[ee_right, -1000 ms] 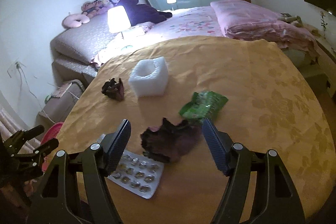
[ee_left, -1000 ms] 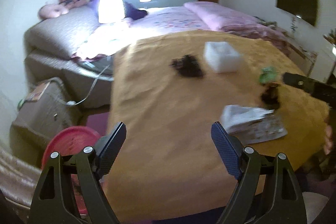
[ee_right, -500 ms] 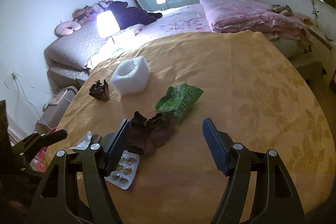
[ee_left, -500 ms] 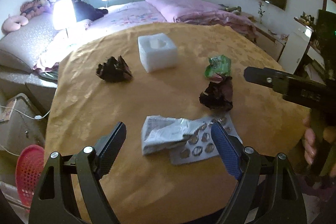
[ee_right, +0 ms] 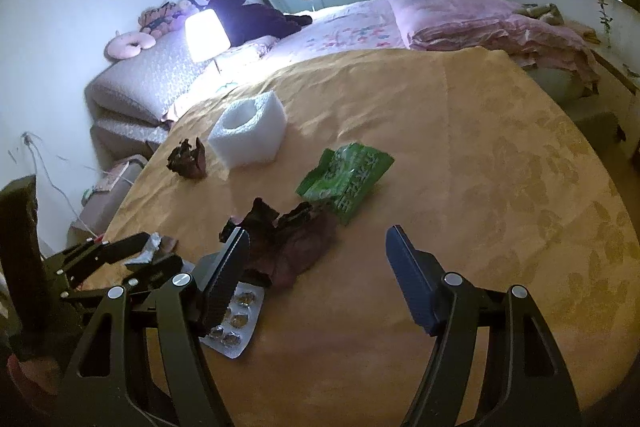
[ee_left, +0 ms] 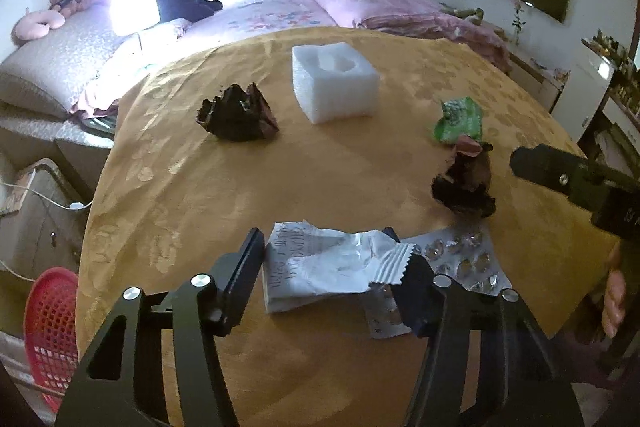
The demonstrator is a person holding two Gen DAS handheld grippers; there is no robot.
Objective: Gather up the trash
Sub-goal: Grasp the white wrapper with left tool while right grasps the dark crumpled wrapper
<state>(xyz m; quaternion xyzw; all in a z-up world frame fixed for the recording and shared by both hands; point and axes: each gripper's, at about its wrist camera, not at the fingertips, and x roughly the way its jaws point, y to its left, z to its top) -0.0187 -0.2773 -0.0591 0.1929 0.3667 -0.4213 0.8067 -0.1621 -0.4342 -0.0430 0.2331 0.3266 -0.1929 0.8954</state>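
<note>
Left gripper (ee_left: 328, 267) angled down at table's (ee_left: 320, 171) near edge, jaws just closing round white wrapper (ee_left: 320, 263); right gripper (ee_right: 316, 267) hovers, jaws apart w/ nothing held.

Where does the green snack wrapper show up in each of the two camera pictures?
Left wrist view: green wrapper at right of middle, beyond a dark crumpled scrap.
Right wrist view: green wrapper near centre.
Shared landmark: the white foam block, up and left of it in both.

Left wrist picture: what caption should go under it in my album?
Left gripper closing around a white wrapper on the yellow tablecloth.
</note>
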